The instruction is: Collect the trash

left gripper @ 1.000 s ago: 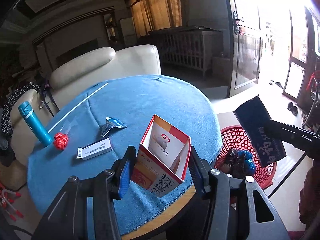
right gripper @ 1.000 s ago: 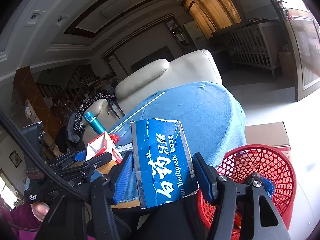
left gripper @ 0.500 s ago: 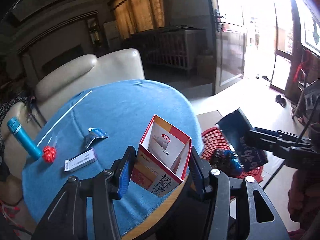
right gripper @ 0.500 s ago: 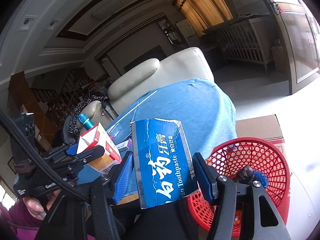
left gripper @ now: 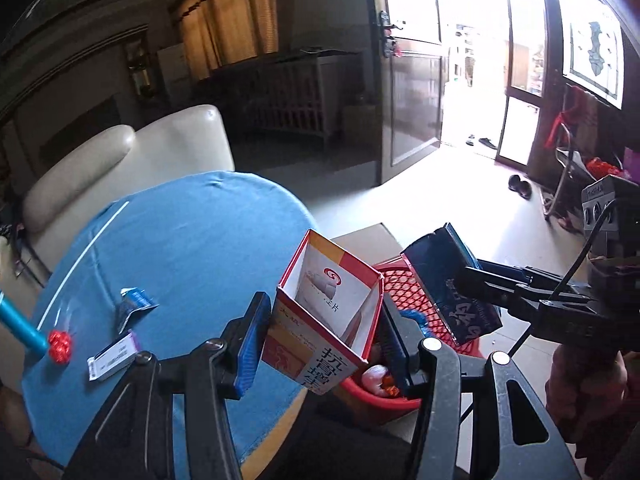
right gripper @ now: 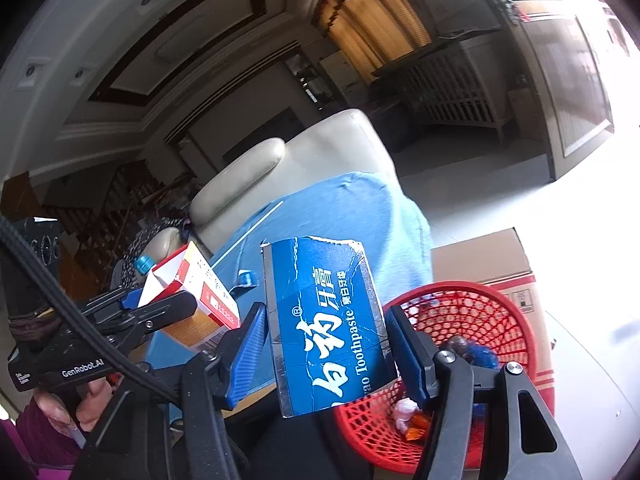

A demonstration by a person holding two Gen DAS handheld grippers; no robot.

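My left gripper (left gripper: 320, 332) is shut on an open red-and-white medicine box (left gripper: 326, 316), held off the table's right edge, above the near rim of the red mesh trash basket (left gripper: 404, 284). My right gripper (right gripper: 326, 344) is shut on a blue toothpaste box (right gripper: 326, 328), held beside and above the basket (right gripper: 472, 312), which has several scraps in it. The toothpaste box also shows in the left wrist view (left gripper: 452, 284), and the medicine box in the right wrist view (right gripper: 196, 292). On the blue tablecloth (left gripper: 192, 248) lie a blue wrapper (left gripper: 134, 306), a white label box (left gripper: 114, 356) and a red ball of wrapper (left gripper: 60, 346).
A teal bottle (left gripper: 20, 326) lies at the table's left edge and a white stick (left gripper: 86, 256) crosses the cloth. A cream sofa (left gripper: 120, 160) stands behind the table. A cardboard box (right gripper: 484, 256) sits on the floor behind the basket.
Both grippers have moved right, away from the table and toward the basket, each still holding its box. The medicine box now hangs over the basket's near rim.
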